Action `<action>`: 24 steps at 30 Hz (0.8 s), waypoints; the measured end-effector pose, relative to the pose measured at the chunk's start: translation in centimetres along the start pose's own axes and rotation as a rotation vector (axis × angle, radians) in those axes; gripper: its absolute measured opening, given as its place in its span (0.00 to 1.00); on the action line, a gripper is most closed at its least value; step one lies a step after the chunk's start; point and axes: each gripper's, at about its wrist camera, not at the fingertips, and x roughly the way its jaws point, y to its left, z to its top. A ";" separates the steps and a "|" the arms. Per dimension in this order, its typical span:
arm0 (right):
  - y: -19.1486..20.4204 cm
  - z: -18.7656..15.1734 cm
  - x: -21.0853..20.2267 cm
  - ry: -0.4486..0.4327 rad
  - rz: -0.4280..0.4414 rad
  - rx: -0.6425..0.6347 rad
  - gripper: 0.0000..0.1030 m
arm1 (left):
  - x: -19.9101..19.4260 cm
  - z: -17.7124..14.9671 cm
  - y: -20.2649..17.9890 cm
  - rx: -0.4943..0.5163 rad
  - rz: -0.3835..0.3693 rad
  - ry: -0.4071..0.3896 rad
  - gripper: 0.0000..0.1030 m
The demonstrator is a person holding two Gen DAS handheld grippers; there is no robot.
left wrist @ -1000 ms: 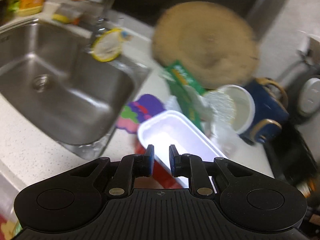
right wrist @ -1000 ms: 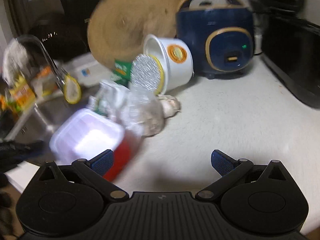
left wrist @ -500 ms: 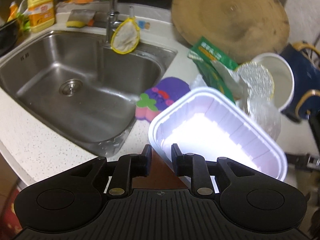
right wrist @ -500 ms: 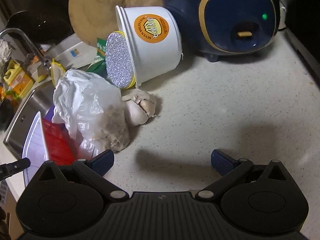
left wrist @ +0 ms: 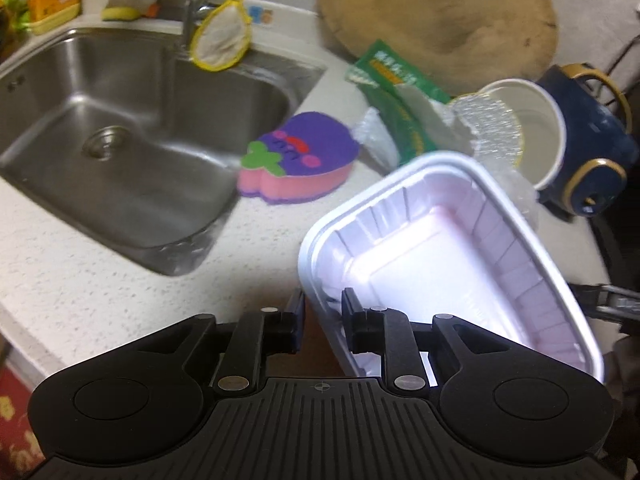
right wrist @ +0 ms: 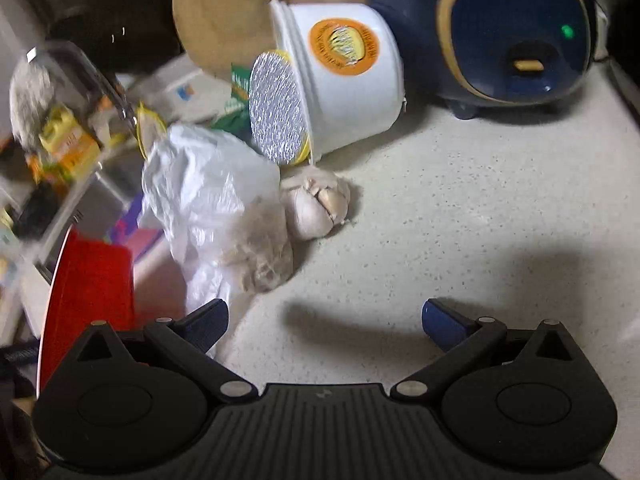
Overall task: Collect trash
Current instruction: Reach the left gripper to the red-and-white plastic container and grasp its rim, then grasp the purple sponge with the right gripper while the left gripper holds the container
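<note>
The left tool (left wrist: 322,312) is clamped on the near rim of the white plastic tray (left wrist: 448,264), one finger inside the wall and one outside. The tray is held tilted above the worktop (left wrist: 100,280), and it appears empty. Seen from the right tool, the tray's red outer side (right wrist: 90,292) stands at the left edge of the view.

The right tool (right wrist: 325,320) has its fingers spread wide apart and holds nothing. It hovers over a bare patch of worktop.

Remaining trash lies ahead of the right tool and to its left: a crumpled plastic bag (right wrist: 212,200), a tipped white cup (right wrist: 340,76) with its foil lid (right wrist: 276,108) peeled open, and a green wrapper (left wrist: 396,104) behind them. A garlic bulb (right wrist: 316,204) touches the bag.

Assessment: collection is at an early stage. One container is secured; the bag, cup and wrapper are not yet gathered.
</note>
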 end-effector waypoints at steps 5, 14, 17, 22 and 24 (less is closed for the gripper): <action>3.7 -0.4 -2.3 -0.139 -0.169 -0.145 0.99 | -1.7 0.1 1.9 0.003 -0.039 -0.046 0.19; 14.5 5.6 -3.0 -0.126 0.013 -0.213 0.99 | -4.0 -0.5 6.8 -0.066 -0.092 -0.079 0.20; 18.4 8.2 0.4 0.050 0.128 -0.187 0.92 | -4.7 -0.8 7.6 -0.085 -0.117 -0.096 0.20; 25.0 10.3 5.3 0.170 0.096 -0.269 0.92 | -5.3 -1.7 8.3 -0.117 -0.133 -0.130 0.20; 27.7 9.9 7.3 0.178 0.034 -0.391 0.92 | -5.5 -2.1 8.9 -0.143 -0.134 -0.139 0.20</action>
